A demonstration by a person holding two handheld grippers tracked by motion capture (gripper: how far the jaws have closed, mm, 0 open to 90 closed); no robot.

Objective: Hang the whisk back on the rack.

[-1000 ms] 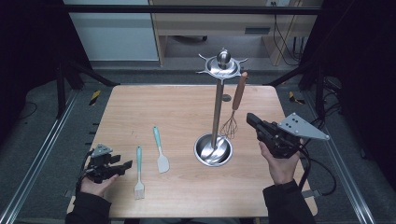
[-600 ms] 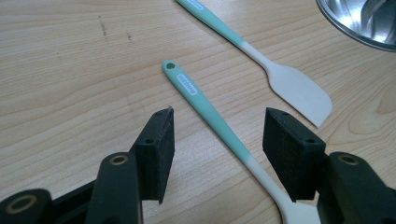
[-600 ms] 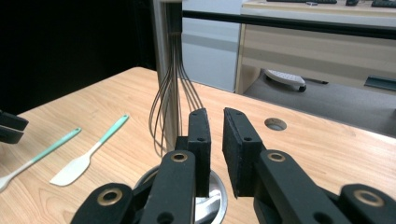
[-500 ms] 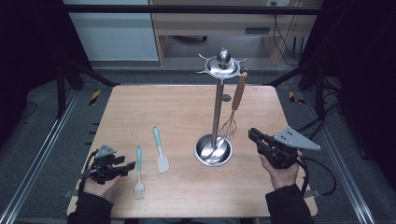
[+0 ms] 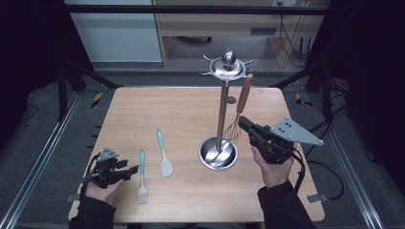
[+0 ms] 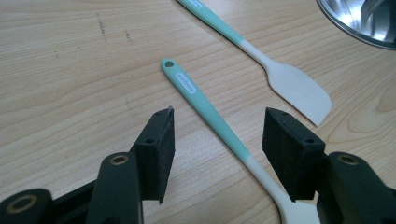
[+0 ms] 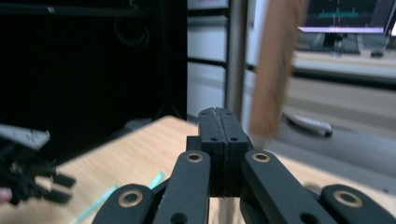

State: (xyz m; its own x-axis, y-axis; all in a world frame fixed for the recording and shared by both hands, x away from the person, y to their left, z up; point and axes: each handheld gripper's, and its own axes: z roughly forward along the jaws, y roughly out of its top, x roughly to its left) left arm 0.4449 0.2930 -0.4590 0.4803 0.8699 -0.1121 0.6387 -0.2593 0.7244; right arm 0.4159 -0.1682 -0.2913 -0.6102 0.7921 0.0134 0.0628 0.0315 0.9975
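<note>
The teal-handled brush (image 6: 212,119) is lying flat on the desk (image 5: 191,109), near its front left corner, and its handle is framed between the spread fingers (image 6: 156,147) of the left gripper (image 5: 125,171), with neither pad touching it. The step in hand is judged to be the approach for a pick-up; what is called for next is a lowering of the pads to either side of the handle and a squeeze, probably ahead of hanging it on the utensil stand (image 5: 222,112). Just beside the brush, the pale-bladed spatula (image 5: 164,153) is seen, apart from it. Over on the other side, the right gripper (image 5: 244,123) is held raised near the hanging whisk (image 5: 239,112), its fingers pressed together on nothing. The brush's bristle end is cut off at the bottom of the left gripper view. In the right gripper view the whisk's wooden handle is blurred, and its hook on the stand cannot be made out.
</note>
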